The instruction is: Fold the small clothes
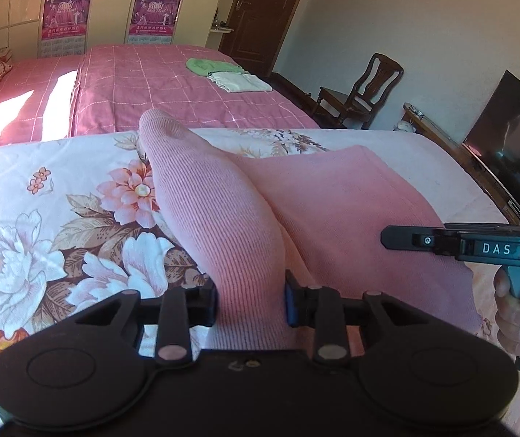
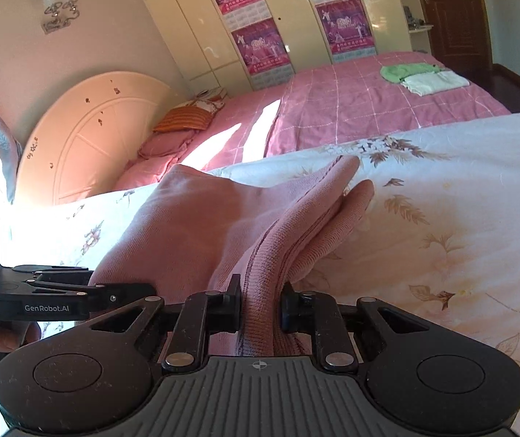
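Both jaws pinch the pink garment [image 1: 223,218]: the left gripper [image 1: 251,300] and right gripper [image 2: 262,307] each clamp a bunched edge. It stretches lengthwise away from them, lifted off the floral quilt [image 1: 59,218].

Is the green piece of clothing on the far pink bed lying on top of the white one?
No, the green garment lies beside the white garment, slightly farther back on the pink checked bedspread.

Garment [image 1: 223,218] on floral quilt [image 1: 59,218]; folded clothes [image 1: 231,73] on bed [image 1: 150,91] behind.
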The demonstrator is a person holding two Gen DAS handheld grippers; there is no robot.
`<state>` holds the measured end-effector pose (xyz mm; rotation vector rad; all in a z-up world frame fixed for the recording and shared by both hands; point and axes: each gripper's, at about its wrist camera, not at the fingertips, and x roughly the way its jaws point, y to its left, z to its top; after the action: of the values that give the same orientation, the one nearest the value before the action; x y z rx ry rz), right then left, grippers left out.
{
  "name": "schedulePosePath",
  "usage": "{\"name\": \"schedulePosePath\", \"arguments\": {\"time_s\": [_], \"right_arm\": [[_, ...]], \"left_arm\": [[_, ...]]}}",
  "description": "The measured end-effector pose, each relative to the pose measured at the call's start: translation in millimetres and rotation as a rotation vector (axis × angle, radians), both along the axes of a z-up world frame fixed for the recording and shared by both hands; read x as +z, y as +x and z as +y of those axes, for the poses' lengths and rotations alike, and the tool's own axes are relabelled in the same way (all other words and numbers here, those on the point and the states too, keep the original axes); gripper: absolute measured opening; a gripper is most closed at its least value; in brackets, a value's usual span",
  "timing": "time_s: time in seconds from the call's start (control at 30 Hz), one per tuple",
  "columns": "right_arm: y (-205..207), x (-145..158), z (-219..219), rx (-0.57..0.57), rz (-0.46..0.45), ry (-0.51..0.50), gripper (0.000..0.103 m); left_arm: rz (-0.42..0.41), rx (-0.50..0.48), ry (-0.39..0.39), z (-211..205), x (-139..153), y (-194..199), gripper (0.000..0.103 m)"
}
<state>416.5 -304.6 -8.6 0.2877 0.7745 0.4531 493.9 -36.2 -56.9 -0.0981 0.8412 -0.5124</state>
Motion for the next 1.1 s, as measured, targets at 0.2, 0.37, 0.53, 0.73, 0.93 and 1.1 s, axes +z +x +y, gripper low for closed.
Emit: {"name": "schedulePosePath", "arguments": {"time_s": [0.2, 0.37, 0.53, 0.73, 0.93, 1.1], "right_arm": [[-14.1, 20.4, 34.5, 0.017, -0.029, -0.015, 0.018], [-19.3, 23.1, 85.0, 0.070, -0.047, -0.031, 0.018], [-19.4, 12.1, 139.0, 0.123, -0.034, -0.013, 0.018], [-24.8, -6.3, 201.1, 0.177, -0.024, -0.002, 0.018], [-29.8, -27.8, 236.3, 0.206, 0.004, 0.010, 0.018], [-21.9, -68.0, 234.9, 0.155, 0.105, 0.009, 0.018]], "left_arm": [[-0.029, 0.023, -0.008, 33.7, 14.7, -18.5, 0.030], [-0.029, 0.063, 0.003, 81.3, 19.0, -32.9, 0.030], [-0.017, 0.118, 0.016, 134.4, 17.2, -48.4, 0.030], [0.017, 0.158, 0.034, 193.1, 11.0, -61.3, 0.030], [0.060, 0.171, 0.025, 239.5, -9.5, -71.1, 0.031], [0.120, 0.208, -0.020, 254.4, -42.7, -68.5, 0.037]]}}
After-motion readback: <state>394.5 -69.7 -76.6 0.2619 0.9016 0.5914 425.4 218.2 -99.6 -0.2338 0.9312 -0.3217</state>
